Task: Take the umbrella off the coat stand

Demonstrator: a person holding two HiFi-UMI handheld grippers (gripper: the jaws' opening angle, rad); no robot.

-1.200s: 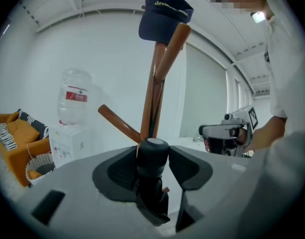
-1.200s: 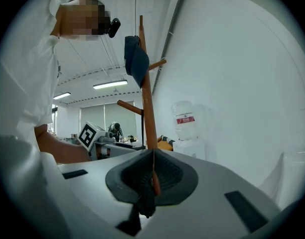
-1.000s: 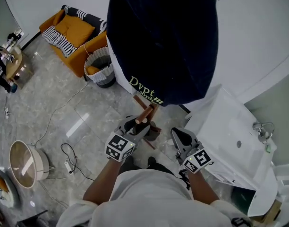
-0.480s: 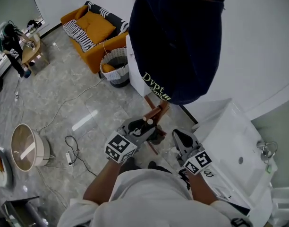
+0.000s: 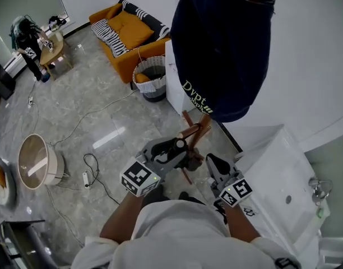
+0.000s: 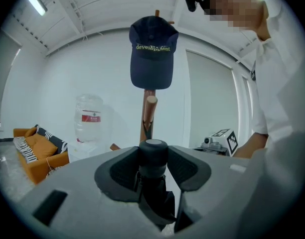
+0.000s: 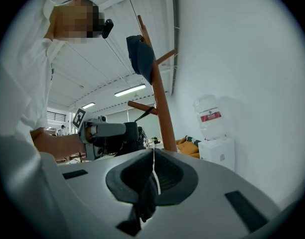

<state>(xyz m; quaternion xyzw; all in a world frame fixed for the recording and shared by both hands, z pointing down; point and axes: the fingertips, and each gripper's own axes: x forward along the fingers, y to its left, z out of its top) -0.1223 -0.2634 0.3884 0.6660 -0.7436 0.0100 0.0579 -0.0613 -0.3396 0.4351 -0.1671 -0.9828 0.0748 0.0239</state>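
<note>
A black folded umbrella [image 6: 153, 159] stands upright between my left gripper's [image 6: 153, 176] pads, which are shut on its rounded end. In the head view the left gripper [image 5: 172, 150] holds the umbrella [image 5: 188, 160] right beside the wooden coat stand [image 5: 195, 132]. From the right gripper view a thin black strap [image 7: 145, 112] runs from the umbrella [image 7: 130, 136] up to a lower peg [image 7: 140, 106]. A navy cap [image 5: 225, 49] hangs on the stand's top. My right gripper [image 7: 153, 166] is shut on nothing, just right of the stand [image 7: 160, 93].
A white water dispenser [image 7: 213, 133] stands against the wall behind the stand. A white cabinet [image 5: 278, 167] is at the right, a wicker basket [image 5: 152, 77] and an orange sofa [image 5: 132, 29] beyond. A round basket [image 5: 37, 161] and a cable [image 5: 93, 172] lie on the floor at the left.
My left gripper has risen with the umbrella, closer to the stand's lower peg. The head view has swung, showing more floor at the left. The right gripper has hardly moved.
</note>
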